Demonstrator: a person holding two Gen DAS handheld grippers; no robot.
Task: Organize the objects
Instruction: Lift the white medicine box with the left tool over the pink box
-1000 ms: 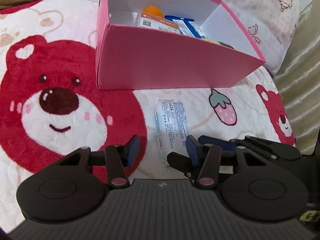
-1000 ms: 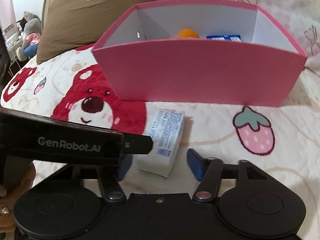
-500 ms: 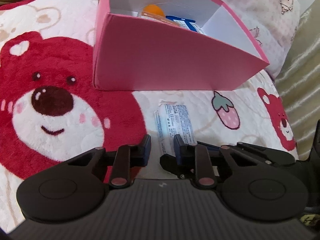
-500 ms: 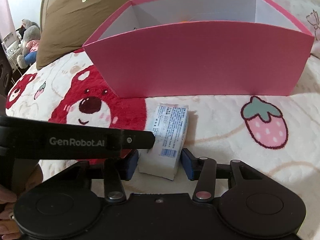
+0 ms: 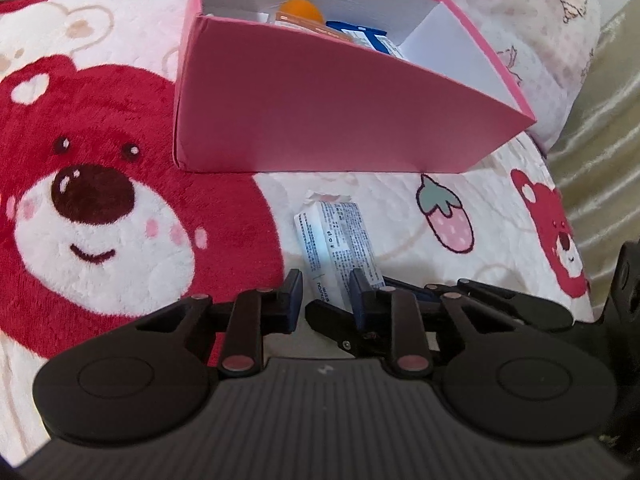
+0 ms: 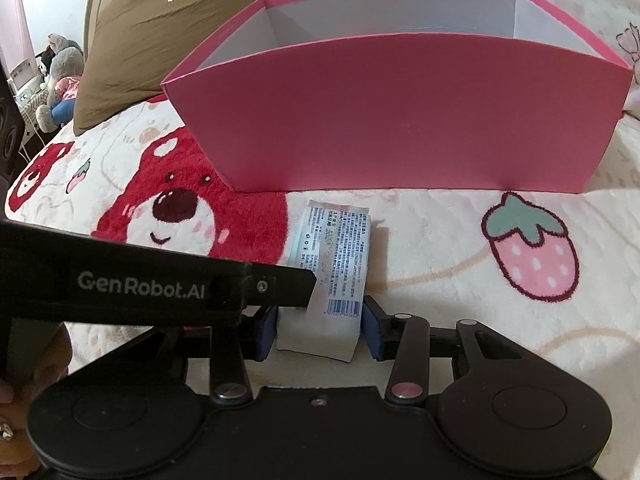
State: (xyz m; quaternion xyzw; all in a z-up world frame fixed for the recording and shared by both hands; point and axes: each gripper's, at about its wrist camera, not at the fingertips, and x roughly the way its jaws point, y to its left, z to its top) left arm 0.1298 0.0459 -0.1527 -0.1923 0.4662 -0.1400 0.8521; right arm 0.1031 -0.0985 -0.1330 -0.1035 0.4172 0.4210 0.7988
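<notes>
A white tissue pack (image 5: pixel 340 236) (image 6: pixel 336 256) with blue print lies on the bear blanket just in front of the pink box (image 5: pixel 320 112) (image 6: pixel 400 120). My left gripper (image 5: pixel 326 300) is shut on the pack's left edge; in the right wrist view one of its fingers (image 6: pixel 280 284) reaches in from the left and ends at that edge. My right gripper (image 6: pixel 320 330) holds the pack's near end; its jaws are closing, both blue pads against the wrapper. The box holds an orange thing (image 5: pixel 300 8) and a blue-and-white packet (image 5: pixel 368 38).
A soft blanket (image 6: pixel 440 240) printed with red bears and strawberries covers the bed. A brown pillow (image 6: pixel 160 40) and plush toys (image 6: pixel 56 72) lie at the far left. A pale green cushion (image 5: pixel 600 140) stands at the right. A person's hand (image 6: pixel 24 400) shows at the lower left.
Both grippers have come closer to the tissue pack. The left jaws shut on its edge. The right jaws narrowed from well apart to touching its sides. The pack tipped up slightly.
</notes>
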